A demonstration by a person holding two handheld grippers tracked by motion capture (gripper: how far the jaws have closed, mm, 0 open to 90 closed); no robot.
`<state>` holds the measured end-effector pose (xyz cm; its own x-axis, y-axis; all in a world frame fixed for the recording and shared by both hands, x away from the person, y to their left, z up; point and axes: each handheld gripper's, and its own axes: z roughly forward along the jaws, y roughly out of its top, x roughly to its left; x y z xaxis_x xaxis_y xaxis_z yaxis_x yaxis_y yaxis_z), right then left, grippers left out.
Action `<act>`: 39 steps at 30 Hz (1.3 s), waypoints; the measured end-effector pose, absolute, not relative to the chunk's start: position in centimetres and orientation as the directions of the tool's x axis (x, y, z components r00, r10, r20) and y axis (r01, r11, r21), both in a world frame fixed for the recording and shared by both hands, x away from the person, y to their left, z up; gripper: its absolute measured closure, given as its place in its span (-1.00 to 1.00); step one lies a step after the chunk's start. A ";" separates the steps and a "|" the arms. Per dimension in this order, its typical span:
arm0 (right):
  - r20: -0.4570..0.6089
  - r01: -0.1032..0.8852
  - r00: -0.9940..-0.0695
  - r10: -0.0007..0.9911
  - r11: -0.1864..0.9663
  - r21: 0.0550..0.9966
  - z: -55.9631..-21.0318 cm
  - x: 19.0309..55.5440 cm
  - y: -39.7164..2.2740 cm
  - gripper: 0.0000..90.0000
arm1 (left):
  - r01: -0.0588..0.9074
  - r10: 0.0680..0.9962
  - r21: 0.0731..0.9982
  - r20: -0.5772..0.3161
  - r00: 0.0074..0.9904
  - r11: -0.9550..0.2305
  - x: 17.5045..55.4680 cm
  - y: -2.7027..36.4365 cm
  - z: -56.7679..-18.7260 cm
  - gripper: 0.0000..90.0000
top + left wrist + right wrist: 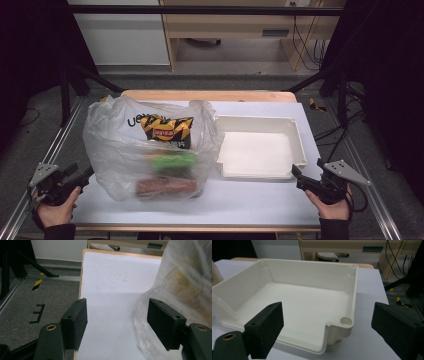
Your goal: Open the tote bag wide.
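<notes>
- Covering most of the high view, a white table top [260,205] with a pale wooden edge at 12 o'clock carries everything listed below.
- Clear plastic bag [150,150]: stands left of the table's centre, bulging and crinkled, with dark lettering near its top.
- White plastic tray [260,117]: shallow, rectangular, at 3 o'clock from the bag and just beside it; nothing lies in it.
- Yellow-and-black snack packet [166,131]: inside the bag, uppermost, red label facing out.
- Green packet [174,161]: inside the bag, at 6 o'clock from the snack packet.
- Brown packet [165,186]: inside the bag, lowest, lying flat on the table.
- Left gripper [117,325]: at 8 o'clock from the bag, jaws wide apart and gripping nothing; one pad sits close against the bag's wall.
- Right gripper [327,331]: at 4 o'clock from the tray, jaws wide apart, holding nothing, framing the tray's near corner.
</notes>
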<state>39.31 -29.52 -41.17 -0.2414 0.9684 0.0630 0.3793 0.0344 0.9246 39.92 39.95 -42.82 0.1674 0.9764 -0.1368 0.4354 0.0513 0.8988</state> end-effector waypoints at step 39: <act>0.178 0.343 -0.648 0.740 0.075 0.936 -37.2 40.2 -14.5 -0.31 | 0.321 0.916 0.946 -0.099 0.389 -0.034 37.3 35.3 -35.1 0.02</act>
<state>40.22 -14.48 -37.16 -0.6481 0.7403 0.1785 0.3433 0.0748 0.9363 37.31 35.26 -35.10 0.3893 0.9158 -0.0989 0.3210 -0.0342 0.9464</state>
